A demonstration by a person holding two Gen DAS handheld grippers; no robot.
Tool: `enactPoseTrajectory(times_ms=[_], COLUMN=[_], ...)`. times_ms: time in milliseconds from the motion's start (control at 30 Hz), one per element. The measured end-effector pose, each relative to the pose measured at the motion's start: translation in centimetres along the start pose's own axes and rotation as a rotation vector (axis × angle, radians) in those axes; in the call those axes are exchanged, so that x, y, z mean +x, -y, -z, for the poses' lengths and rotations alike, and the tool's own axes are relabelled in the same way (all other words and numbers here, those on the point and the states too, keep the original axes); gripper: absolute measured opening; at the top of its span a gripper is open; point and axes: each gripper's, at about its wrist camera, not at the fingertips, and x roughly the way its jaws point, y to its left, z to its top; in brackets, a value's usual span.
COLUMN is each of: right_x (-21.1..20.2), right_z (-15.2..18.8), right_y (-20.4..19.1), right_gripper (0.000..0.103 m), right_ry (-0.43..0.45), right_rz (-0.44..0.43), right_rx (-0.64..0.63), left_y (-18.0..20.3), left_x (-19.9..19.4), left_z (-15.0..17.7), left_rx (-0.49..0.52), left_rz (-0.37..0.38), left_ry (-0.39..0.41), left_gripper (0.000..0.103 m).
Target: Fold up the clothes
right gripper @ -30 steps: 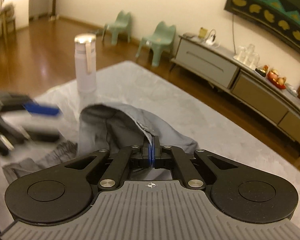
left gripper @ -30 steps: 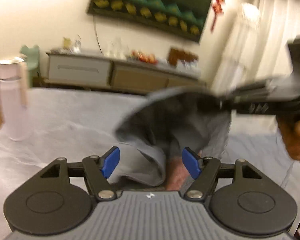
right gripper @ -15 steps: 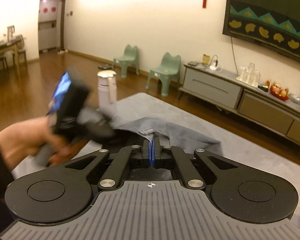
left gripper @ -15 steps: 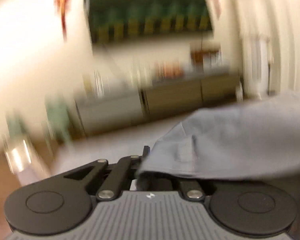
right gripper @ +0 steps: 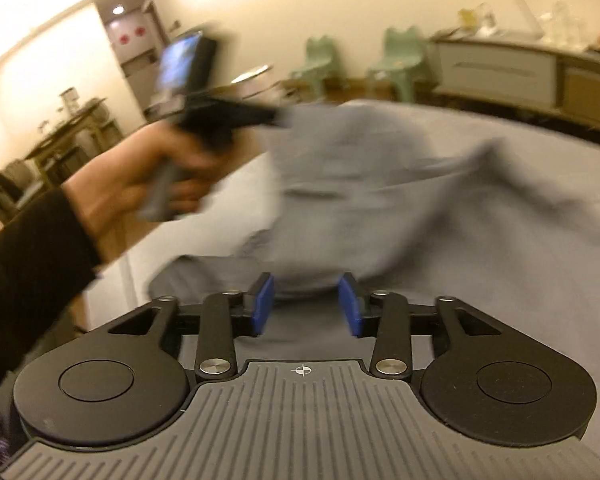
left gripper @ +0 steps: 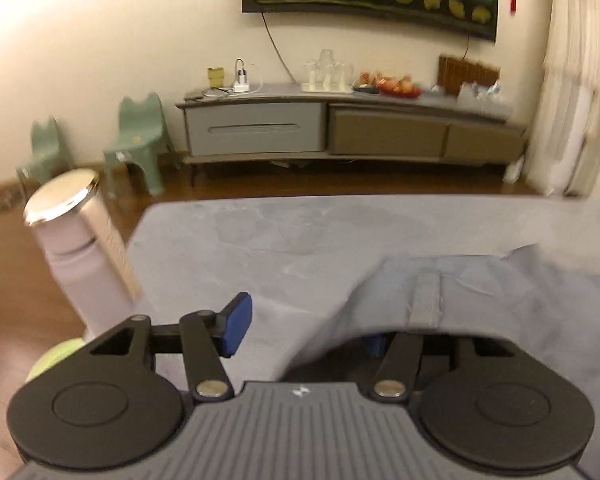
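A grey garment (left gripper: 480, 292) lies rumpled on the grey-covered table (left gripper: 280, 240). My left gripper (left gripper: 304, 334) has its jaws opening. Its left blue pad (left gripper: 236, 324) stands clear, while the garment's waistband edge drapes over the right finger and part of the gap. In the right wrist view the garment (right gripper: 360, 184) is motion-blurred, spread out ahead of my right gripper (right gripper: 306, 310). Those jaws are opening too, and the cloth's near edge sits at the pad tips without being pressed. A hand (right gripper: 140, 192) holds the left gripper (right gripper: 274, 118) at the garment's far left corner.
A pale bottle with a metal cap (left gripper: 76, 248) stands at the table's left edge, close to my left gripper. Behind the table are a low sideboard (left gripper: 340, 132) and two green chairs (left gripper: 140, 140). A black sleeve (right gripper: 32, 264) crosses the left side.
Half a second ago both grippers were shut on the garment and held it up. Now both sets of jaws stand apart and the cloth has dropped onto the table. Both hands moved sideways.
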Motion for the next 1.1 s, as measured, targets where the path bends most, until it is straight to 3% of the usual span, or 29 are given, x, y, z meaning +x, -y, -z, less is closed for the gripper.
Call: enactPoseTrajectory(times_ms=[33, 133, 167, 233, 300, 367, 400, 433, 467, 500, 533, 600, 667, 700, 733, 833, 900, 933, 967, 1100], right_x=[-1.6, -5.0, -5.6, -6.4, -7.3, -8.4, -9.0, -9.7, -10.4, -11.1, -11.7, -13.1, -14.1, -14.9, -15.5, -16.8, -17.2, -17.3, -17.4, -18.2], right_z=[-0.3, -0.7, -0.5, 0.3, 1.6, 3.0, 3.8, 4.8, 5.7, 6.6, 7.5, 9.3, 10.5, 11.0, 11.3, 11.7, 11.9, 11.9, 11.9, 12.2], right_y=[1.8, 7.9, 9.9, 13.3, 16.0, 18.4, 19.3, 20.1, 20.9, 21.8, 22.6, 24.1, 25.4, 26.1, 27.0, 29.6, 30.2, 30.4, 30.7, 29.7], right_gripper=[0.054, 0.055, 0.056, 0.056, 0.058, 0.066, 0.068, 0.068, 0.068, 0.068, 0.068, 0.066, 0.065, 0.065, 0.065, 0.066, 0.071, 0.071, 0.071, 0.072], right_ry=[0.009, -0.026, -0.048, -0.094, -0.137, -0.17, -0.182, -0.191, -0.2, -0.209, -0.218, -0.233, -0.219, -0.206, -0.193, -0.181, -0.192, -0.198, -0.203, -0.19], right_rz=[0.069, 0.276, 0.335, 0.44, 0.514, 0.553, 0.562, 0.566, 0.57, 0.574, 0.578, 0.573, 0.533, 0.516, 0.502, 0.487, 0.504, 0.519, 0.536, 0.588], right_rx=[-0.007, 0.018, 0.023, 0.021, 0.016, 0.023, 0.027, 0.032, 0.038, 0.043, 0.048, 0.052, 0.06, 0.079, 0.106, 0.159, 0.165, 0.162, 0.157, 0.122], left_y=[-0.2, 0.3, 0.7, 1.6, 1.9, 2.8, 2.8, 2.7, 2.6, 2.5, 2.0, 0.7, -3.4, -4.9, -6.4, -6.4, -6.0, -5.7, -5.3, -1.9], left_x=[-1.0, -3.4, -3.5, -2.6, -1.1, 1.2, 1.6, 1.8, 2.1, 2.4, 2.2, -0.3, -2.6, -3.0, -3.3, -2.5, -3.1, -3.4, -4.0, -4.8], left_z=[0.4, 0.9, 1.0, 1.6, 2.1, 2.2, 2.0, 1.8, 1.6, 1.4, 1.1, -0.2, -1.0, -1.2, -1.5, -1.3, -0.7, -0.4, 0.1, 1.1], left_rx=[-0.022, -0.097, -0.098, -0.08, -0.072, -0.061, -0.068, -0.077, -0.085, -0.094, -0.124, -0.203, -0.395, -0.453, -0.509, -0.483, -0.472, -0.468, -0.462, -0.38], left_rz=[0.039, 0.261, 0.295, 0.344, 0.338, 0.309, 0.31, 0.312, 0.314, 0.316, 0.325, 0.342, 0.323, 0.294, 0.265, 0.131, 0.081, 0.058, 0.05, 0.05], left_ry=[0.012, 0.019, 0.016, -0.03, -0.126, -0.229, -0.234, -0.237, -0.239, -0.241, -0.23, -0.105, 0.004, 0.001, -0.004, -0.125, -0.117, -0.111, -0.091, -0.093], left_gripper=[0.059, 0.069, 0.077, 0.091, 0.091, 0.089, 0.087, 0.078, 0.038, 0.012, 0.01, 0.005, 0.004, 0.004, 0.005, 0.019, 0.036, 0.053, 0.062, 0.065])
